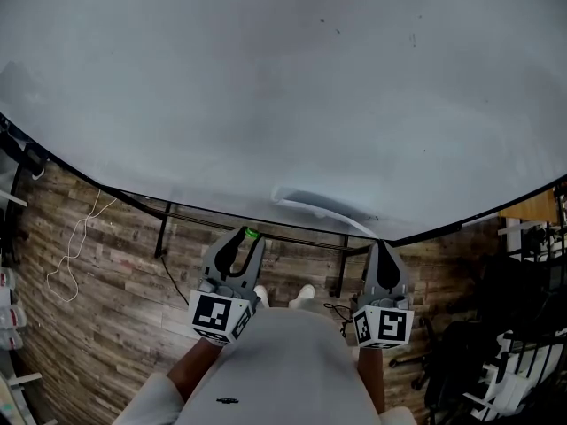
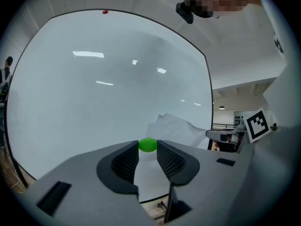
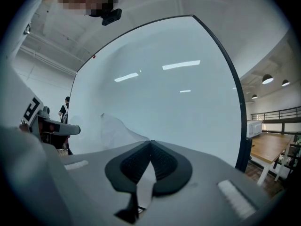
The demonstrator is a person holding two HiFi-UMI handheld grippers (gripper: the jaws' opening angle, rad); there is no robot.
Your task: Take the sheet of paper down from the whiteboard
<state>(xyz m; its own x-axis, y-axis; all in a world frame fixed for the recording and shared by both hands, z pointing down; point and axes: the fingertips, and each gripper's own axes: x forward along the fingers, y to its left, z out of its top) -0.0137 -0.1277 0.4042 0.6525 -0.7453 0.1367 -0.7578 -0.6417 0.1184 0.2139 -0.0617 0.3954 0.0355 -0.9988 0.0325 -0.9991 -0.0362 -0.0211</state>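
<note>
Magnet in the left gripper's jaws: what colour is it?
Bright green. The magnet shows best in the left gripper view, pinched between the jaw tips.

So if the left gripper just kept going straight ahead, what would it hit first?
Probably the whiteboard, just left of the sheet of paper, with the green magnet in the left gripper touching first. Depth is unclear, so it might catch the sheet instead.

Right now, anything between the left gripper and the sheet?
Only the green magnet that the left gripper itself clamps. Past it, nothing visible: the sheet of paper curls off the whiteboard, its edge apparently pinched by the right gripper.
</note>
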